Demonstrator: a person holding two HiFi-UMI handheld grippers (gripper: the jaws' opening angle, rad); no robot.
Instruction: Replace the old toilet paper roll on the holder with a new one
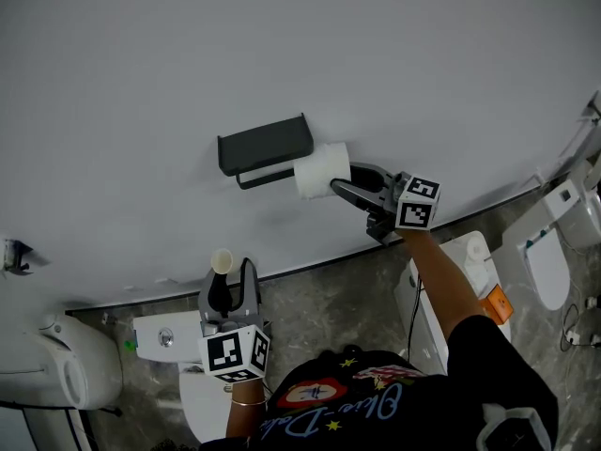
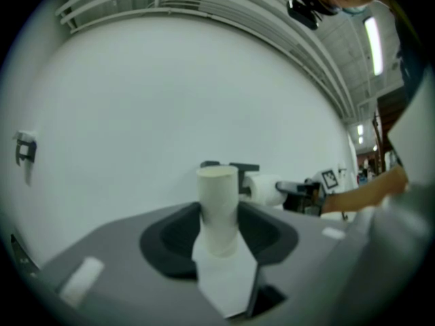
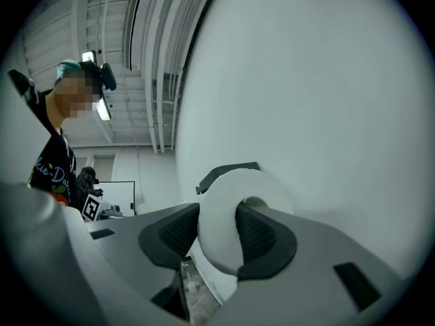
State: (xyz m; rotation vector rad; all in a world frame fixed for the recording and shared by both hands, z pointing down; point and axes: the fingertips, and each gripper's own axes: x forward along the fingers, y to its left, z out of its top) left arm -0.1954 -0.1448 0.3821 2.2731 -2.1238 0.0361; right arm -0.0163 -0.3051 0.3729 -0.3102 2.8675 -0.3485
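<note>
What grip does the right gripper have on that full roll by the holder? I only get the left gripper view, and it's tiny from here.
Observer: The right gripper is shut on the toilet paper roll. It pinches the paper wall, with one pad outside and the other at the core hole.
Operator: Roll under the shelf yet?
Observer: No. In the head view it sits at the right end of the black holder, beside the shelf. I can't tell whether the bar tip is in the core.
Operator: What's below my left gripper?
Observer: From the head view, the left gripper, shut on the cardboard tube, appears to hang over a white toilet tank.
</note>
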